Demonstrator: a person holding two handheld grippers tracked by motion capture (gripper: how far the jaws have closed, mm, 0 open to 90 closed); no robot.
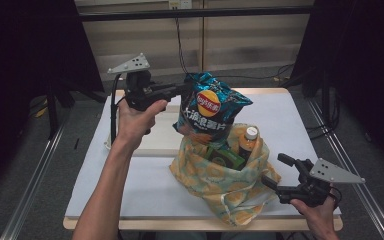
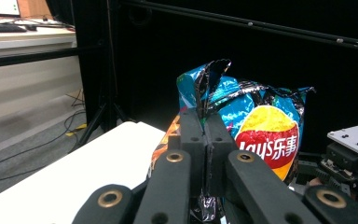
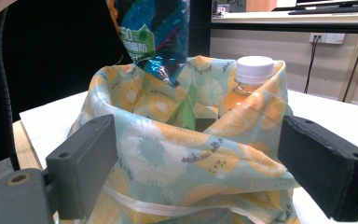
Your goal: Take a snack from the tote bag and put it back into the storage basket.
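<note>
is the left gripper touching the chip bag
Touching. In the left gripper view the left gripper has its jaws shut on the crimped top edge of the chip bag, the foil pinched between them.

Dim, dark-edged room; soft overhead light, sharp views, near parts slightly blurred.

High view looks forward and down over the desk. Left gripper view sits tight behind the chip bag; right gripper view, low, faces the fabric bag. All share both.
</note>
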